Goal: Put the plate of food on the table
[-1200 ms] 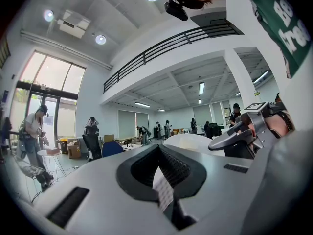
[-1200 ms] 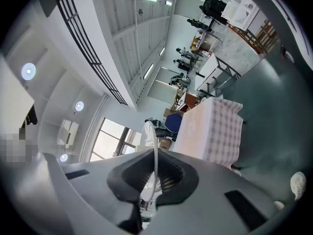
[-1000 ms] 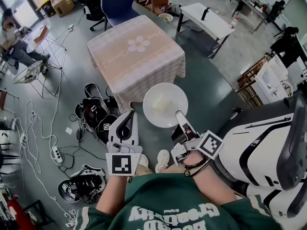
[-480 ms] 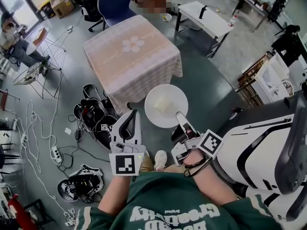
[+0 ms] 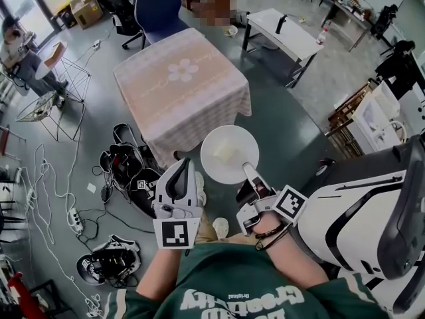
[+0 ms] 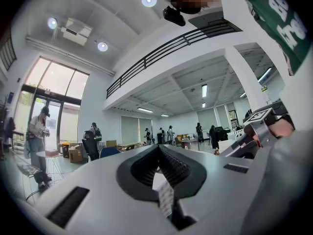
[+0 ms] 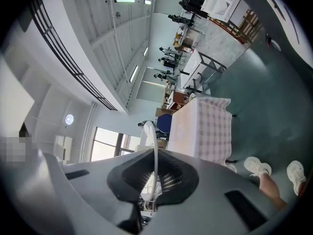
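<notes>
Nearest, the left gripper [image 5: 183, 163] has its jaws pressed together, and beside it the right gripper [image 5: 248, 169] pinches the rim of the white plate [image 5: 214, 162]. Beyond them, the plate, carrying a pale piece of food [image 5: 226, 153], hangs over the floor [image 5: 292, 135] near the cloth-covered tabletop [image 5: 179, 88], not on it.

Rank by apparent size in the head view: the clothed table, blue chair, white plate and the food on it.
Clothed table, largest.
White plate and blue chair look alike; the plate is nearer the camera, so no ranking.
Food, smallest.
</notes>
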`<state>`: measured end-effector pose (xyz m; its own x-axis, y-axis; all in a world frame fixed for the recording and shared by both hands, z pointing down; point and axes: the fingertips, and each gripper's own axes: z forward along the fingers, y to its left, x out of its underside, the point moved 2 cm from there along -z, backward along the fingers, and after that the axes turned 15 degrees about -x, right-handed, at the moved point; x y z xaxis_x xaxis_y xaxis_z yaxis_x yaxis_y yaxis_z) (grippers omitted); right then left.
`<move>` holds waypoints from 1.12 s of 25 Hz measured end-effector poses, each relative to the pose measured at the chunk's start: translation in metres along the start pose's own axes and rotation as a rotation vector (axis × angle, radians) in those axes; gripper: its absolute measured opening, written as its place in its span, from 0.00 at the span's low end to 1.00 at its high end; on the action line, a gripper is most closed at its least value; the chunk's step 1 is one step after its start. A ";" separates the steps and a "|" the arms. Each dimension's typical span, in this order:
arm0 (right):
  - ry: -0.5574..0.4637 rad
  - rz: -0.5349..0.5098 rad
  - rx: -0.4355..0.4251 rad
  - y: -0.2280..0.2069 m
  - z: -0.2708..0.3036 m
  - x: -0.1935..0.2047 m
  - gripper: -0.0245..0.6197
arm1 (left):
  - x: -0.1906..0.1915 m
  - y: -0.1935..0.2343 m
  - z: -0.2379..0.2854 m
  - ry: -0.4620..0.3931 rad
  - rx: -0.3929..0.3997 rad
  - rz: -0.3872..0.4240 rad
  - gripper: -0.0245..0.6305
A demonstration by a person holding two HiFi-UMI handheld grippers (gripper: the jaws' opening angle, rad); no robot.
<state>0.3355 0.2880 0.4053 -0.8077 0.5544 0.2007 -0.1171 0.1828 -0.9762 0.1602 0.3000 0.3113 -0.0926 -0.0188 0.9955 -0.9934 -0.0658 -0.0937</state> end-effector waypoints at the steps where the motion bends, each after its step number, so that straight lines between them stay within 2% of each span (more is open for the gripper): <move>1: 0.004 0.000 0.003 -0.001 0.005 -0.001 0.07 | 0.000 0.003 0.004 -0.007 -0.007 -0.006 0.05; 16: 0.005 0.023 0.031 -0.030 0.109 -0.020 0.07 | 0.020 0.058 0.099 -0.007 -0.038 -0.002 0.05; 22: 0.006 0.024 0.057 -0.042 0.172 -0.035 0.07 | 0.023 0.086 0.163 -0.002 -0.039 -0.006 0.05; 28: -0.024 0.027 0.071 -0.053 0.234 -0.055 0.07 | 0.031 0.107 0.234 0.009 0.007 -0.012 0.05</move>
<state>0.2508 0.0576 0.4271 -0.8249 0.5382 0.1728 -0.1351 0.1091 -0.9848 0.0664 0.0590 0.3287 -0.0809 -0.0089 0.9967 -0.9940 -0.0730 -0.0814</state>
